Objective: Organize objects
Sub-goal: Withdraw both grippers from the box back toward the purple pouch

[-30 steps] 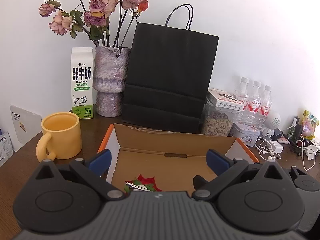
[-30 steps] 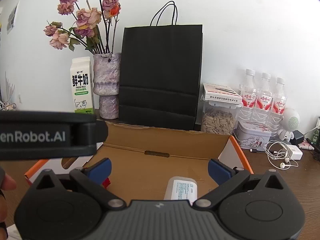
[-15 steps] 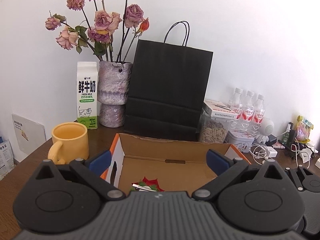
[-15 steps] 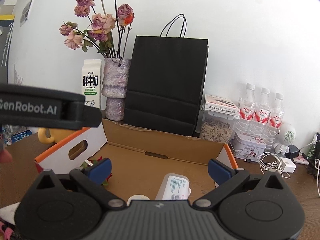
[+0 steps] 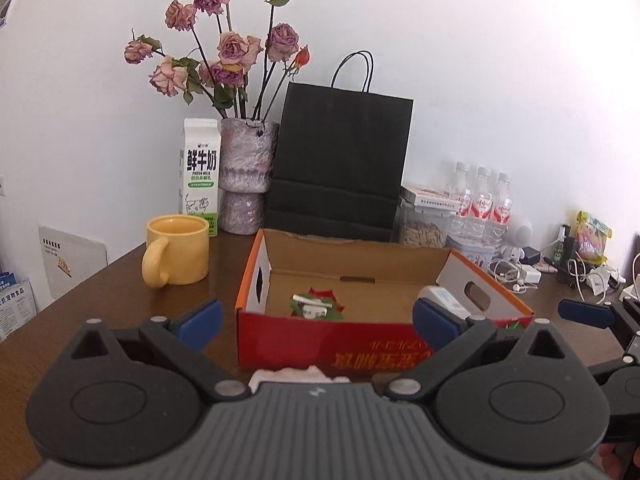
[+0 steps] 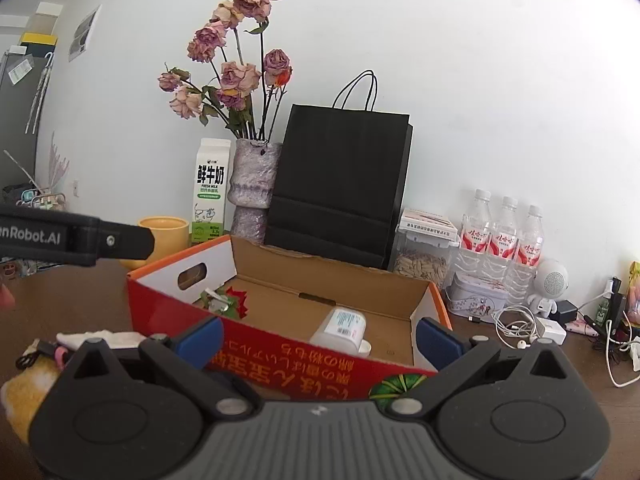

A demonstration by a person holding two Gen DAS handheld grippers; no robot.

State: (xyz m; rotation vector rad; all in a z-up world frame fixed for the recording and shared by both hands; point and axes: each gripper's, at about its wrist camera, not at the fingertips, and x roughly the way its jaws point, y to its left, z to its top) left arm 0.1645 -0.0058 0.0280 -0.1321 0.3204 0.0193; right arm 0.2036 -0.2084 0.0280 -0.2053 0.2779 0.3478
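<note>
An open red cardboard box stands on the brown table in front of both grippers. Inside lie a white plastic bottle on its side and a small red-and-green item with a metal clip. My left gripper is open and empty, held back from the box's front wall. My right gripper is open and empty too, just before the box. A white crumpled thing lies on the table by the box's front, and a yellow fuzzy item lies to its left.
Behind the box stand a yellow mug, a milk carton, a vase of dried roses, a black paper bag, a seed jar and three water bottles. Cables and chargers clutter the right.
Both grippers have pulled back and up from over the box; its red front wall now shows. Both stay open and empty.
</note>
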